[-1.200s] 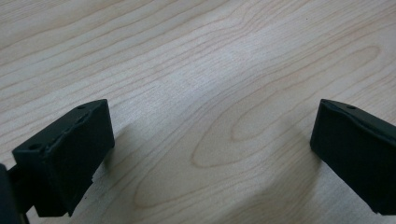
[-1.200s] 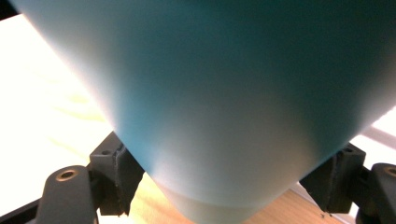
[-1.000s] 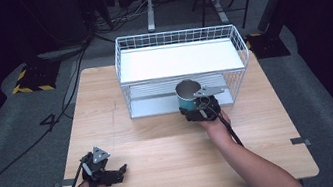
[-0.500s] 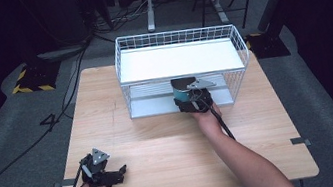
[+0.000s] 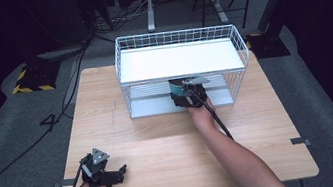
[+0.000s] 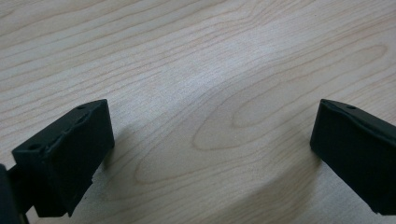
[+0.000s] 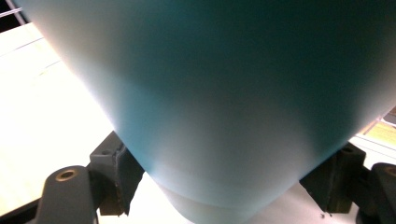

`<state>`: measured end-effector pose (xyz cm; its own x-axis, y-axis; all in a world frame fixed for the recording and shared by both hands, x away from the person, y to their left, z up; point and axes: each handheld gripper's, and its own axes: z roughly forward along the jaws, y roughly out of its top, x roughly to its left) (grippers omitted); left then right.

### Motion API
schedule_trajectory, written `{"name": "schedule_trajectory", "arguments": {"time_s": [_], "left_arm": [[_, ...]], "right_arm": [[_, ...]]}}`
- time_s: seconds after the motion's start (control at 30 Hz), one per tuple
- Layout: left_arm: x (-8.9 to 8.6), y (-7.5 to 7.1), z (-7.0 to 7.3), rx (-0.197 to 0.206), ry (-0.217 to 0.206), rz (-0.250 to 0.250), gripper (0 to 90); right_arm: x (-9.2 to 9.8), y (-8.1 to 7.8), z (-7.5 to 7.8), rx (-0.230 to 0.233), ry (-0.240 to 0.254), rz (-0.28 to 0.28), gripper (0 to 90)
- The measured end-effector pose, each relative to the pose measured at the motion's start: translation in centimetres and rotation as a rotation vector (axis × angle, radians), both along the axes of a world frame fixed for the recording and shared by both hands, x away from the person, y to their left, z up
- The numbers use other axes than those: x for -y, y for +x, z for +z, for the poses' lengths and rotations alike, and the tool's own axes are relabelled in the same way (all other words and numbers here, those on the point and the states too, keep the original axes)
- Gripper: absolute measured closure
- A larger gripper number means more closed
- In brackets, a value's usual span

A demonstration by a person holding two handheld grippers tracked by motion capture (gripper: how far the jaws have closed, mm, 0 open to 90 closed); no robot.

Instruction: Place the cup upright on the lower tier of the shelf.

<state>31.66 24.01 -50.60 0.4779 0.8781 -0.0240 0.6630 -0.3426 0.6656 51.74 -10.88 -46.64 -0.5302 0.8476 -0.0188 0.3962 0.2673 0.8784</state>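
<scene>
Progress so far: left claw [image 5: 119, 173] is parked on the desk [image 5: 163, 149], spread wide, nothing in it. Farther out, the teal cup [image 5: 177, 90] is clamped in the right claw [image 5: 184, 92] at the wire rack [image 5: 179, 58]'s lower shelf mouth. Setting down and letting go are probably what's left.

One wooden table [image 5: 161, 140], one white wire rack [image 5: 176, 39], one teal cup [image 7: 224, 93], two grippers, left [image 5: 109, 176] and right [image 5: 186, 95], and two forearms are counted.
</scene>
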Motion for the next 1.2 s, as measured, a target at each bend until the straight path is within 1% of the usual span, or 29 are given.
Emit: {"name": "schedule_trajectory", "arguments": {"time_s": [0.13, 0.23, 0.33, 0.43, 0.47, 0.63, 0.73, 0.87, 0.93, 1.13, 1.17, 1.2], "left_arm": [[0.0, 0.0, 0.0, 0.000, 0.000, 0.000, 0.0], [0.0, 0.0, 0.0, 0.000, 0.000, 0.000, 0.0], [0.0, 0.0, 0.0, 0.001, 0.000, 0.000, 0.0], [0.0, 0.0, 0.0, -0.001, -0.001, -0.002, 0.1], [0.0, 0.0, 0.0, -0.002, 0.000, -0.002, 0.0], [0.0, 0.0, 0.0, -0.002, -0.001, -0.004, 0.0], [0.0, 0.0, 0.0, -0.002, 0.000, -0.003, 0.0], [0.0, 0.0, 0.0, -0.002, 0.000, -0.004, 0.0], [0.0, 0.0, 0.0, -0.002, 0.000, -0.003, 0.0], [0.0, 0.0, 0.0, -0.002, 0.000, -0.003, 0.0], [0.0, 0.0, 0.0, -0.002, 0.000, -0.003, 0.0], [0.0, 0.0, 0.0, -0.002, 0.000, -0.003, 0.0]], "right_arm": [[0.0, 0.8, -0.6, 0.021, 0.002, -0.015, 24.5], [0.0, 1.3, -1.2, 0.019, 0.006, -0.040, 24.4], [0.0, 1.5, -1.4, 0.023, 0.007, -0.052, 24.4], [0.0, 1.9, -1.7, 0.014, 0.005, -0.070, 24.4], [-0.1, 2.0, -1.7, 0.011, 0.013, -0.076, 24.4], [-0.4, 2.2, -1.9, 0.006, 0.010, -0.076, 24.3], [-0.4, 2.3, -2.0, -0.002, 0.021, -0.080, 24.3], [-0.5, 2.2, -2.3, -0.015, 0.011, -0.080, 24.2], [-0.5, 2.2, -2.3, -0.021, 0.021, -0.085, 24.1], [-0.4, 2.3, -2.3, -0.022, 0.016, -0.068, 23.7], [-0.2, 2.4, -2.3, -0.026, 0.019, -0.056, 21.9], [-0.2, 2.4, -2.3, -0.026, 0.019, -0.056, 21.9]]}}
